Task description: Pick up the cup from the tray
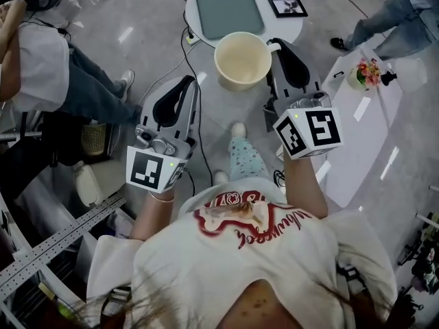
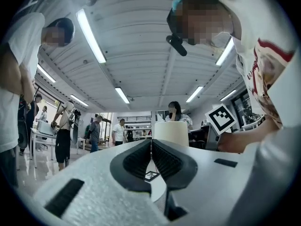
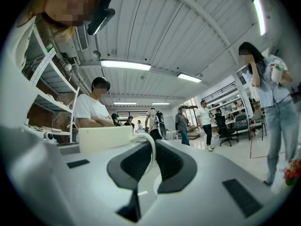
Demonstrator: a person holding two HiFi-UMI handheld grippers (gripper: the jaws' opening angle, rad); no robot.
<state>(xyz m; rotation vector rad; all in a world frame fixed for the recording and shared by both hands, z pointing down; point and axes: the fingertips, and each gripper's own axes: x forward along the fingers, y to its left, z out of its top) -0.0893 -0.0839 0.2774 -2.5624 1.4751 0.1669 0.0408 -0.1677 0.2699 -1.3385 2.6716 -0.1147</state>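
Cup: the cream-coloured round cup [image 1: 241,60] is held in the air with its mouth facing up, and its inside looks empty. In the head view it overlaps the near edge of the round white worktop [image 1: 291,29].
Cup's place: it is clear of the grey-green rectangular tray [image 1: 228,7], which lies flat on that worktop further from the person.
Right gripper: the right gripper [image 1: 276,46] has its jaws closed on the cup's thin looped handle [image 3: 151,147]. In the right gripper view the handle sits between the dark pads, with the cup body [image 3: 104,138] just beyond them to the left.
Left gripper: the left gripper [image 1: 186,88] is beside the cup and apart from it. In the left gripper view [image 2: 151,142] its jaws meet at the tips with nothing between them, and the cup [image 2: 171,133] shows past the tips.
On the round worktop: a small black-framed picture [image 1: 287,6] lies beside the tray.
Second worktop: a long white worktop [image 1: 357,136] on the right carries a small pot of pink flowers [image 1: 367,72].
People: a seated person in a white top and jeans [image 1: 41,67] is at the left, and a person in jeans [image 1: 398,19] stands at the upper right.
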